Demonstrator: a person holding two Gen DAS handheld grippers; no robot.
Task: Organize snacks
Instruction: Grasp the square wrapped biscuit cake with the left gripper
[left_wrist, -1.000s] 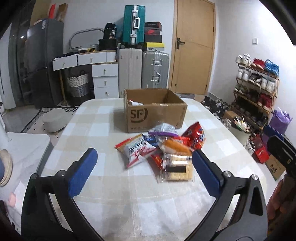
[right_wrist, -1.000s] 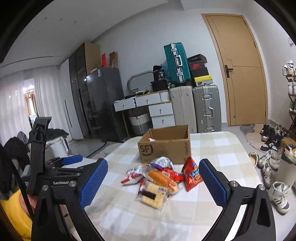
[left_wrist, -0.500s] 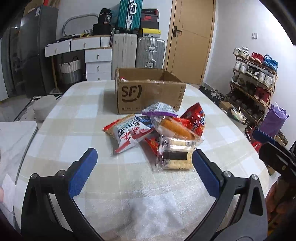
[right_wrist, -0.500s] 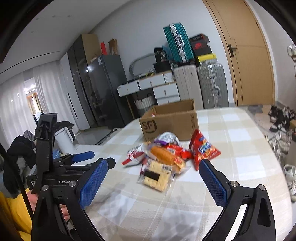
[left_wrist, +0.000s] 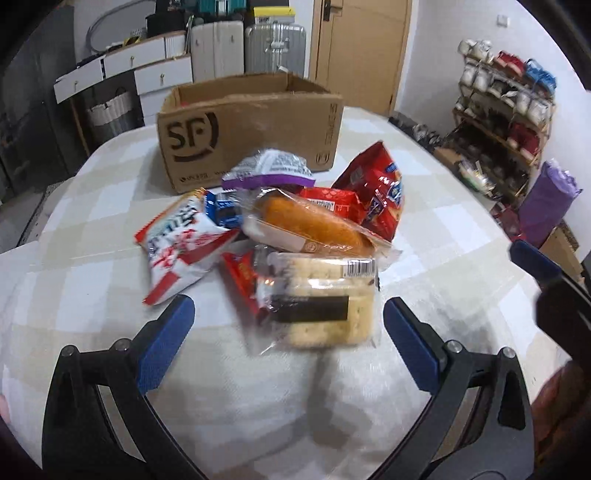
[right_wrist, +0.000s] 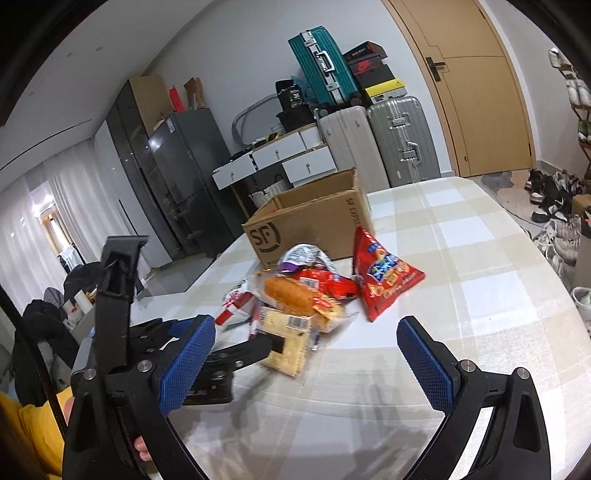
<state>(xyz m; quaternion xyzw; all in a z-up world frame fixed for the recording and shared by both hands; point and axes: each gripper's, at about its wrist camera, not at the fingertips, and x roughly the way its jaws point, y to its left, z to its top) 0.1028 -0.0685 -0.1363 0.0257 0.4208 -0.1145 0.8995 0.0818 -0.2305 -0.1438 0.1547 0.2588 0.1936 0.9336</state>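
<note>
A pile of snacks lies on the checked tablecloth in front of an open SF cardboard box. The pile holds a clear cracker pack, a wrapped bread roll, a white and red bag, a purple-edged pack and a red chip bag. My left gripper is open, low over the table, its blue pads either side of the cracker pack's near end. My right gripper is open and holds nothing, a little short of the cracker pack and the red chip bag.
The table's right edge drops to a shoe rack and a purple bag. Behind the box stand suitcases, white drawers and a dark fridge. A person's yellow sleeve shows at the lower left.
My left gripper has moved forward and down to the pile, so the cracker pack now sits between its pads. My right gripper has also come closer. Both stay open.
</note>
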